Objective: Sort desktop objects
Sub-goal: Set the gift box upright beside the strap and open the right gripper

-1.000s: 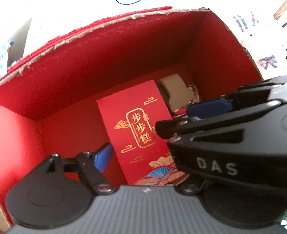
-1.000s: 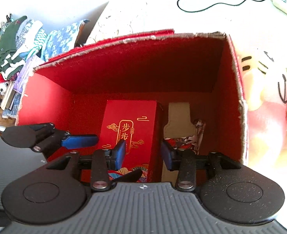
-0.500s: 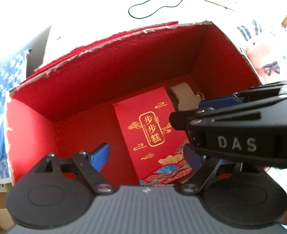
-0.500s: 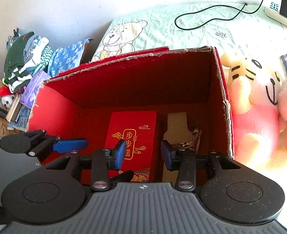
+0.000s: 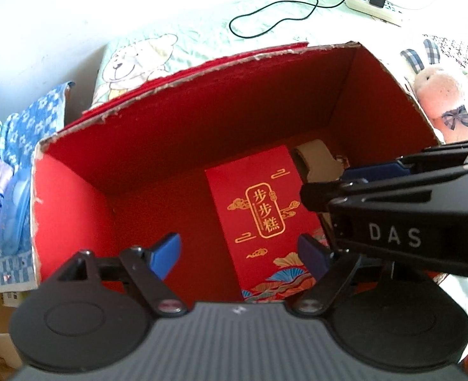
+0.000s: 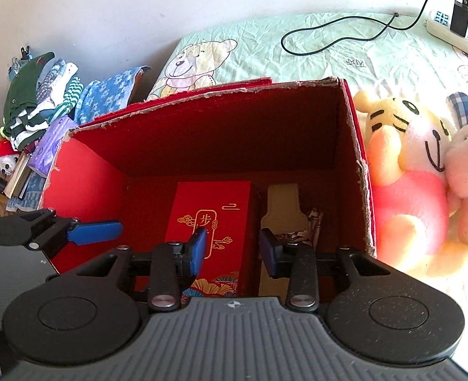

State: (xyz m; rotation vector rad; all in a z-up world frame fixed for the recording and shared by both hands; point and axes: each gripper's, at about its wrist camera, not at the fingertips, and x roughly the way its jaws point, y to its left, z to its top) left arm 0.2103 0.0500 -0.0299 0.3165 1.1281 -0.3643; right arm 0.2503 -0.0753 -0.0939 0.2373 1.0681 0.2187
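Note:
A large open red cardboard box (image 5: 177, 133) (image 6: 208, 133) stands on the bed. Inside it lie a red gift box with gold characters (image 5: 262, 209) (image 6: 215, 219), a tan cardboard piece (image 5: 318, 158) (image 6: 281, 209) and a patterned item (image 6: 313, 222) beside it. My left gripper (image 5: 240, 254) is open and empty above the box's near side. My right gripper (image 6: 232, 249) is open and empty above the gift box's right edge. The right gripper (image 5: 392, 209) crosses the left wrist view at right. A left fingertip (image 6: 94, 231) shows in the right wrist view.
Plush toys, a yellow tiger (image 6: 402, 158) and a pink rabbit (image 5: 440, 101), lie right of the box. A black cable (image 6: 345, 31) and a power strip (image 6: 456, 31) lie on the green bedsheet behind. Folded clothes (image 6: 43, 95) and clutter are stacked at left.
Both grippers have risen and pulled back from the box, so more of the bed and surroundings shows. Both stay open and empty.

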